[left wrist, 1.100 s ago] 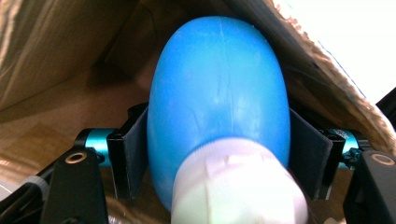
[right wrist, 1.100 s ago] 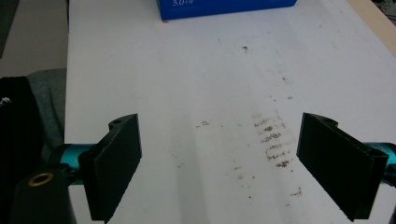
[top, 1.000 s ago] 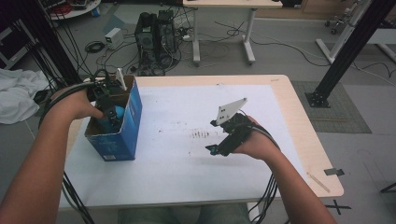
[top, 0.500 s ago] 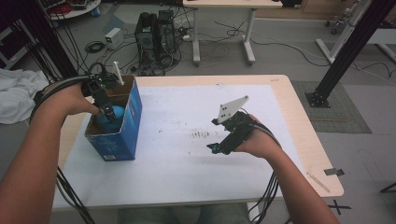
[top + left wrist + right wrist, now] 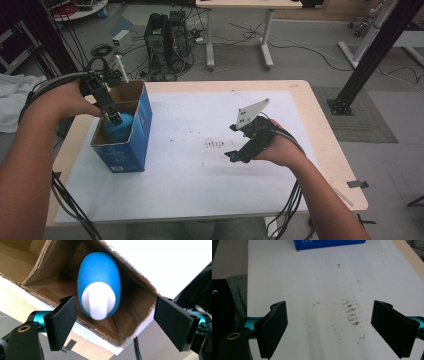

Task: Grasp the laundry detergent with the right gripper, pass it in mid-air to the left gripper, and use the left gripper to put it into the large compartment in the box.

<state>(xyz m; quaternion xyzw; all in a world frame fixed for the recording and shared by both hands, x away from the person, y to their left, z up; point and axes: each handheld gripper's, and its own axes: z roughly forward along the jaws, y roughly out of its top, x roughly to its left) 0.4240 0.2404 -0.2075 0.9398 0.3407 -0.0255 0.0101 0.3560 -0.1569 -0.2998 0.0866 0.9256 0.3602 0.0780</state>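
Observation:
A blue cardboard box (image 5: 131, 150) stands open-topped at the table's left. Inside it rests a blue egg-shaped thing (image 5: 120, 128) with a white end (image 5: 98, 301), leaning against the box's brown inner wall (image 5: 50, 262). My left gripper (image 5: 114, 118) points down into the box mouth. Its jaws have just been opening, and they stand wide on either side of the blue thing without touching it (image 5: 115, 322). My right gripper (image 5: 234, 151) hovers low over the white sheet right of centre, open with nothing between its jaws (image 5: 329, 327). The blue box's side (image 5: 329, 244) lies ahead of it.
A white sheet (image 5: 200, 190) covers most of the wooden table (image 5: 330, 150) and bears dark smudges (image 5: 352, 312) near the middle. Cables trail from both grippers off the near edge. Computer towers (image 5: 165, 35) and a black frame post (image 5: 370, 55) stand on the floor beyond.
My left gripper has risen from deep in the box to its mouth, and its jaws have spread. The blue thing stays in the box. The right hand has kept still.

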